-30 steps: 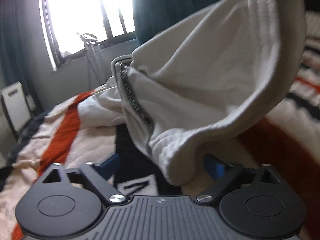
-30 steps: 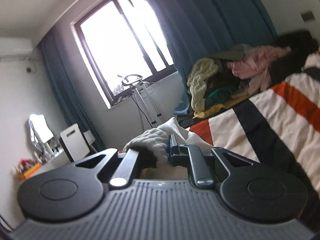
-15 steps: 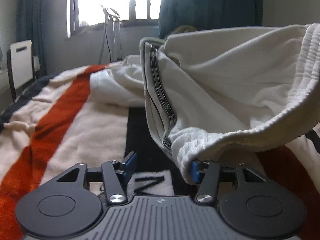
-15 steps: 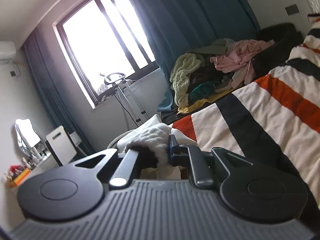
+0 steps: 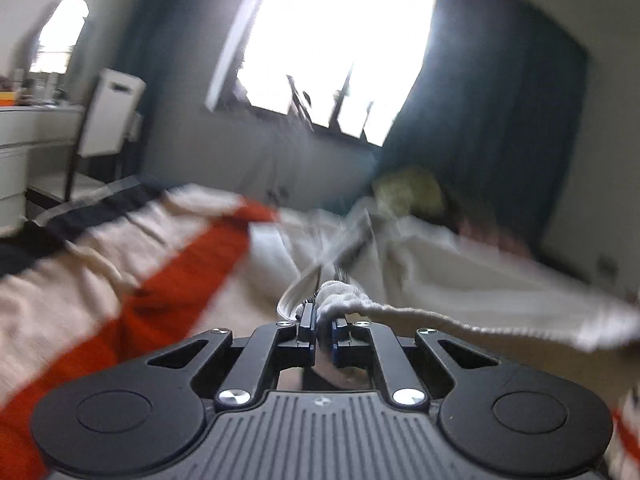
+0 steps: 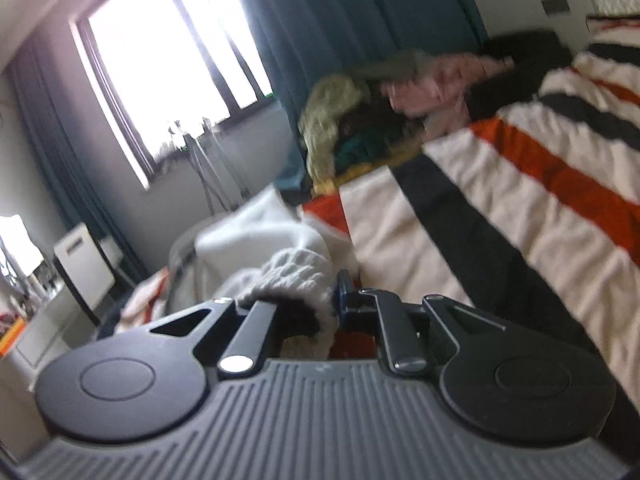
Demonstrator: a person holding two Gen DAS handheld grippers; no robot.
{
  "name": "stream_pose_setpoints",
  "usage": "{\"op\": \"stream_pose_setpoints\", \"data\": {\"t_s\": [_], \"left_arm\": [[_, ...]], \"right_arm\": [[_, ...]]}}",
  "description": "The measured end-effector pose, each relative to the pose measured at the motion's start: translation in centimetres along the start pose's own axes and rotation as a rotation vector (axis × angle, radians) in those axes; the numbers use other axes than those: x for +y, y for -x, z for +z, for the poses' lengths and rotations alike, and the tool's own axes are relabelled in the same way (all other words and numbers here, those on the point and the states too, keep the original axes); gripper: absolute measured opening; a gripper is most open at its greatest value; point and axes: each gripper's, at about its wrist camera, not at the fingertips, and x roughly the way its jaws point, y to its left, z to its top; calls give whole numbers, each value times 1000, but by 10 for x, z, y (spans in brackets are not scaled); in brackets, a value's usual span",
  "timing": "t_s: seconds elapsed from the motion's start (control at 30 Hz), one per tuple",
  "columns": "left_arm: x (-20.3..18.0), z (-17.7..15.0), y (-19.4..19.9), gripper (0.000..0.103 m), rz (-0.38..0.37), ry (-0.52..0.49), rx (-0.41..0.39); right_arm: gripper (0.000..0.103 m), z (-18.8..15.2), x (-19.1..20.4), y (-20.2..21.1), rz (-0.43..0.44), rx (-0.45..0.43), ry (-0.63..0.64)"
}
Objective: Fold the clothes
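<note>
My left tongs (image 5: pixel 324 326) have just closed on the white garment (image 5: pixel 420 276)'s ribbed hem; half a second ago they gaped. Right tongs (image 6: pixel 308 304) still pinch its other end. It now stretches above the striped bed (image 6: pixel 500 216), ready for folding.

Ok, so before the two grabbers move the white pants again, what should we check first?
1. Left gripper pinching the white pants waistband: ok.
2. Right gripper shut on the ribbed waistband: ok.
3. Waistband stretched flat between both grippers: cannot tell, too blurry.
4. Pant legs lying straight: cannot tell.
5. Bare striped blanket to lay the pants on: ok.
6. Clothes pile lying apart from the pants: ok.
</note>
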Motion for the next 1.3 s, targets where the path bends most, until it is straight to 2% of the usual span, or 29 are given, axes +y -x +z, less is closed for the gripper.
{"op": "stream_pose_setpoints", "data": {"t_s": [0.1, 0.2, 0.3, 0.4, 0.5, 0.63, 0.7, 0.77, 0.83, 0.9, 1.0, 1.3], "left_arm": [[12, 23, 16, 7, 9, 36, -75], [22, 35, 24, 8, 84, 47, -90], [38, 33, 21, 8, 139, 128, -27], [50, 26, 10, 8, 182, 187, 75], [57, 19, 5, 9, 209, 218, 156], [51, 18, 7, 11, 217, 178, 191], [55, 16, 2, 21, 215, 176, 217], [59, 13, -1, 40, 217, 175, 239], [59, 11, 0, 44, 220, 179, 250], [59, 10, -1, 48, 223, 180, 255], [56, 9, -5, 50, 225, 170, 262], [53, 6, -13, 51, 241, 148, 279]], "right_arm": [[13, -22, 9, -3, 28, 124, 15], [16, -47, 24, -5, 80, 230, 39], [17, -71, 38, -9, 129, 333, 60], [18, -80, 50, -14, 126, 392, 128], [26, -78, 55, -14, 115, 409, 165], [34, -70, 48, -10, 116, 425, 127], [50, -67, 46, -10, 93, 425, 132], [59, -66, 44, -10, 62, 422, 146], [68, -68, 44, -10, 17, 418, 172], [82, -75, 47, -13, -42, 414, 218], [83, -90, 61, -19, -108, 400, 384], [83, -107, 95, -5, -84, 246, 666]]}}
